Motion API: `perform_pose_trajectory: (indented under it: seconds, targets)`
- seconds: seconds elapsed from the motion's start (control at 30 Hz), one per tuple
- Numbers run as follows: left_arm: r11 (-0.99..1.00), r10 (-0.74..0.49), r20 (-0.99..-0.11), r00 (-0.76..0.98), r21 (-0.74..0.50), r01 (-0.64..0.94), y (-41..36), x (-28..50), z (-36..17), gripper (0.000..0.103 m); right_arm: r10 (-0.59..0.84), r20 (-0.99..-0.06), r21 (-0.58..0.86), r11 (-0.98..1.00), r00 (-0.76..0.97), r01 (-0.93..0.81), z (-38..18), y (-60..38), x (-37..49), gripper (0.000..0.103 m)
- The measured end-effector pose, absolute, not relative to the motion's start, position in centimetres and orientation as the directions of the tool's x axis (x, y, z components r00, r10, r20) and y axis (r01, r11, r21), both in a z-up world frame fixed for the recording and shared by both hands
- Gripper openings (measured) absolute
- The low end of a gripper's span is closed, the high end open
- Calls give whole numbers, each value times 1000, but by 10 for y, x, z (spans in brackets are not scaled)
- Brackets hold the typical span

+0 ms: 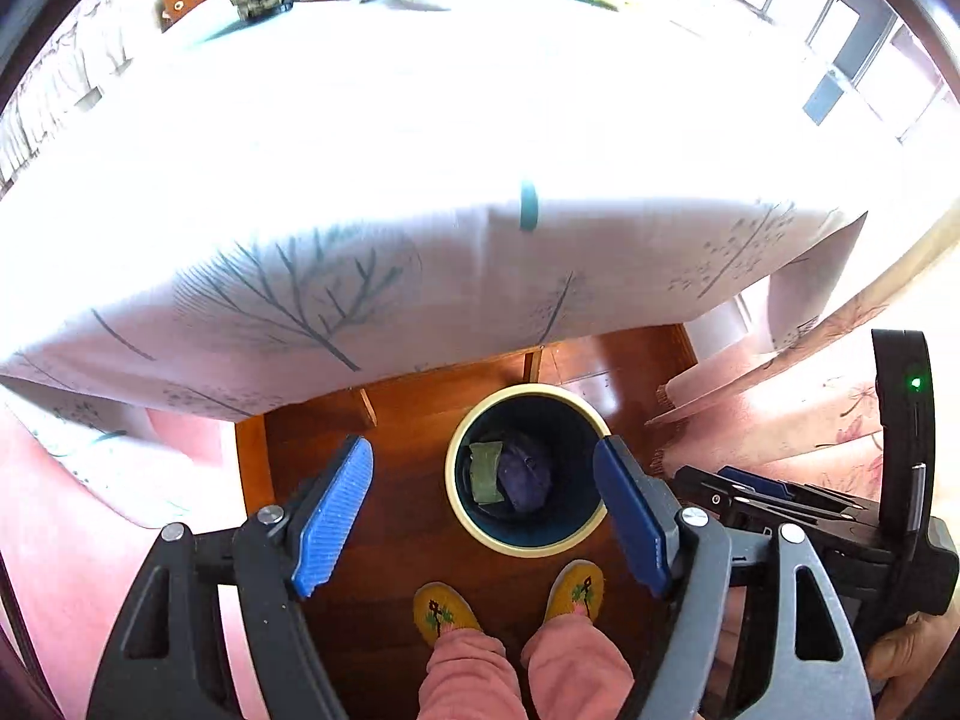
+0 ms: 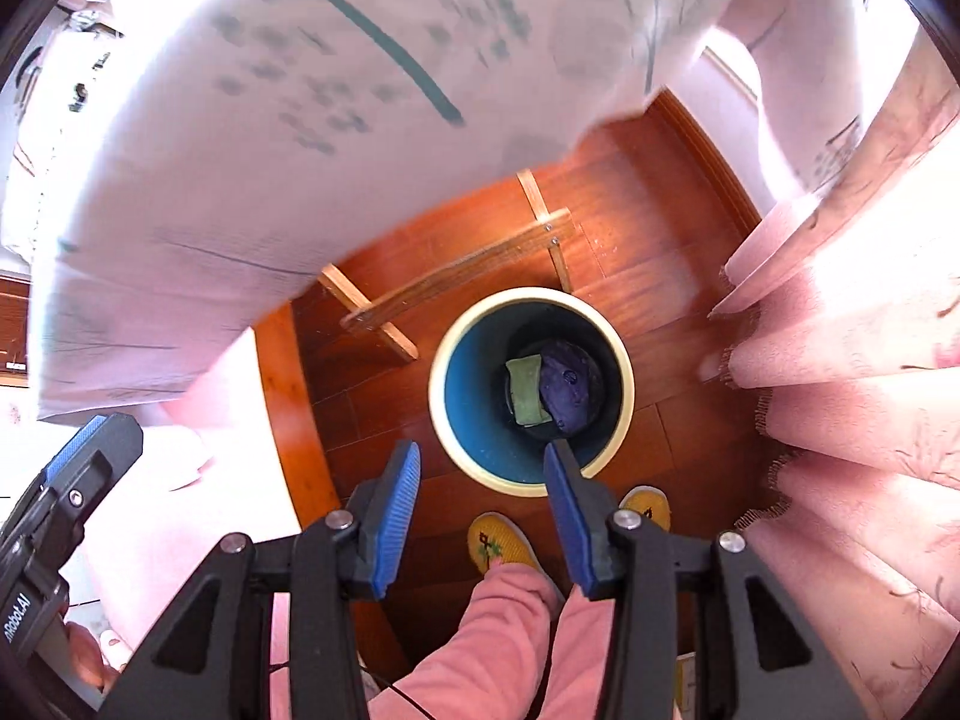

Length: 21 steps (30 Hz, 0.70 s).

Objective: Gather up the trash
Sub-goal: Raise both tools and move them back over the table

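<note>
Left to right. Left gripper [image 1: 483, 516] is pointing steeply down over the floor, jaws standing wide apart, nothing between the blue pads [image 1: 332, 516]. Tablecloth [image 1: 360, 288] is hanging off the table edge above it in the picture. Trash bin [image 1: 527, 471] is sitting on the wood floor [image 1: 408, 420], just ahead of the person's yellow slippers [image 1: 444, 609]. Trash is lying at the bin bottom: a green piece [image 2: 527, 390] touching a dark purple lump [image 2: 567, 387]. Right gripper [image 2: 480, 510] is hanging near the bin rim, jaws parted a moderate way, also holding nothing. Pink curtain [image 2: 840, 390] is hanging at the far right, close to the bin.

Risks, as a judgement: both tongs are empty, so more trash likely needs fetching from the table. Swinging up blind, a finger could be catching the tablecloth hem and dragging things off. The two grippers are working close together and could be knocking each other. A foot shuffling forward could be tipping the bin.
</note>
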<state>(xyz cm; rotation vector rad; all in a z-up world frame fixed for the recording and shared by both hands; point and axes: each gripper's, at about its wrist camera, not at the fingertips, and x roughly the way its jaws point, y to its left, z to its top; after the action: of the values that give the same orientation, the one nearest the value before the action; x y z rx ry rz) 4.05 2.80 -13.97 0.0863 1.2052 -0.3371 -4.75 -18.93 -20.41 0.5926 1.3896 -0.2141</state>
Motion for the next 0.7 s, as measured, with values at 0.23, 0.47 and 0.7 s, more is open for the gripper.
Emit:
perform_pose_trajectory:
  seconds: [0.23, 0.47, 0.7]
  targets:
    - [939, -234, -894, 381, -106, 328, 50, 42, -49, 75, 158, -951, 261, 870, 264, 419, -114, -171, -45, 44]
    - [933, -244, -846, 474, -71, 353, 65, 55, 27, 75, 90, -919, 249, 888, 384, 388, -34, -159, -29, 44]
    - [933, -247, -792, 559, -38, 358, 80, 74, 71, 85, 8, -869, 224, 898, 495, 379, 32, -149, -14, 44]
